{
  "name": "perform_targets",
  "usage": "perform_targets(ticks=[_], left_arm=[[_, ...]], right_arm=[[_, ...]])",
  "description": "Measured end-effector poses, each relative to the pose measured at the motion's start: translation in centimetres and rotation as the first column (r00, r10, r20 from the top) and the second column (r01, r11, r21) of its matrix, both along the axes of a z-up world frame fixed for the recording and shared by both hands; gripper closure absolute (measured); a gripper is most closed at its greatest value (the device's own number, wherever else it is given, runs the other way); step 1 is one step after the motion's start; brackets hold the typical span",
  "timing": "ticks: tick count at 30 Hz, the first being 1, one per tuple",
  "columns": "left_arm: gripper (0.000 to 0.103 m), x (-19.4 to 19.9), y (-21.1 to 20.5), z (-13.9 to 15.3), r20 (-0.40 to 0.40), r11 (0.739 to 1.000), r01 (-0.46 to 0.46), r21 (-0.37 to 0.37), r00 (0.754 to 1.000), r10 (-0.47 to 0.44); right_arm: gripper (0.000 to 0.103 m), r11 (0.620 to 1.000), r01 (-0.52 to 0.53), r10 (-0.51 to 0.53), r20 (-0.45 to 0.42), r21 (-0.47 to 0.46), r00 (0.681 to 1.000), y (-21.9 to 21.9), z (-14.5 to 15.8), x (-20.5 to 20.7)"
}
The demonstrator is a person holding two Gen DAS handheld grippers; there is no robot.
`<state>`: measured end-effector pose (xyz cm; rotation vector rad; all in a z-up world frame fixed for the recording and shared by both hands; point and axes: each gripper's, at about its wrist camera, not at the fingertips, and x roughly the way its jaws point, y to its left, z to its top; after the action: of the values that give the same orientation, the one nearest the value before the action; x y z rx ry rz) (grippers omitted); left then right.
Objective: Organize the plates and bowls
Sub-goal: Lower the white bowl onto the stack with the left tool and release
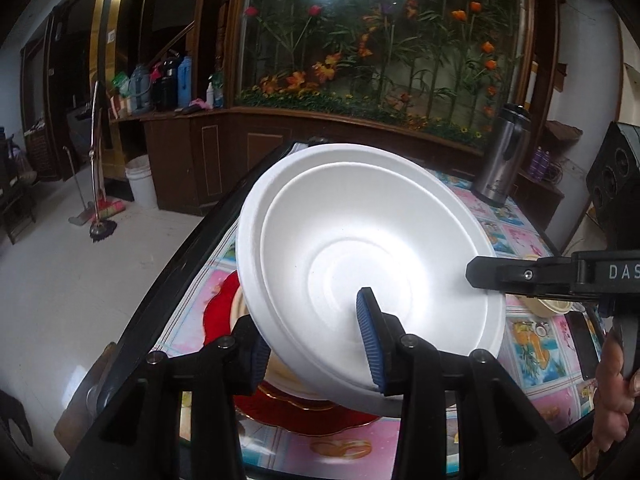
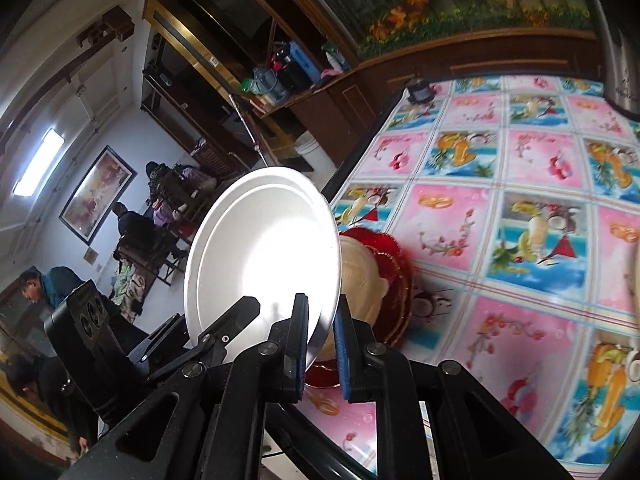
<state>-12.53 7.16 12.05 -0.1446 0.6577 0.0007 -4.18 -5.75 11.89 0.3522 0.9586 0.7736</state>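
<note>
Two grippers hold one white foam bowl (image 1: 360, 268), tilted in the air above a red plate (image 1: 218, 312) on the desk (image 2: 520, 208). At the bowl's lower rim, the left gripper (image 1: 316, 344) straddles the wall, one blue pad inside, one outside; whether they press, I cannot tell. Further right, the right gripper (image 2: 322, 344) pinches the rim, its pads nearly pressed together. A steel mug (image 1: 502, 156) stands at the desk's far right.

Eatery: seated diners (image 2: 160, 216), patterned tablecloth (image 2: 520, 208)
</note>
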Motion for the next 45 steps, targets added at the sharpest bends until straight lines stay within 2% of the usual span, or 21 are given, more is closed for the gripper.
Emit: perform_targets(ticks=[11, 20, 45], left_arm=[[0.065, 1.5, 1.8, -1.7, -0.067, 0.999, -0.015, -0.048, 0.998, 0.012], [0.065, 2.0, 2.5, -2.5, -0.097, 0.998, -0.030, -0.048, 0.995, 0.025], [0.063, 1.5, 3.6, -3.0, -0.099, 0.997, -0.054, -0.061, 0.994, 0.048]], right_arm=[[0.089, 1.000, -0.012, 0.010, -0.104, -0.020, 0.995, 2.3, -2.1, 1.8], [0.089, 0.999, -0.007, 0.000, -0.170, -0.040, 0.985, 2.9, -4.0, 2.9], [0.087, 0.997, 0.001, -0.013, -0.166, -0.073, 0.986, 3.5, -4.3, 3.2]])
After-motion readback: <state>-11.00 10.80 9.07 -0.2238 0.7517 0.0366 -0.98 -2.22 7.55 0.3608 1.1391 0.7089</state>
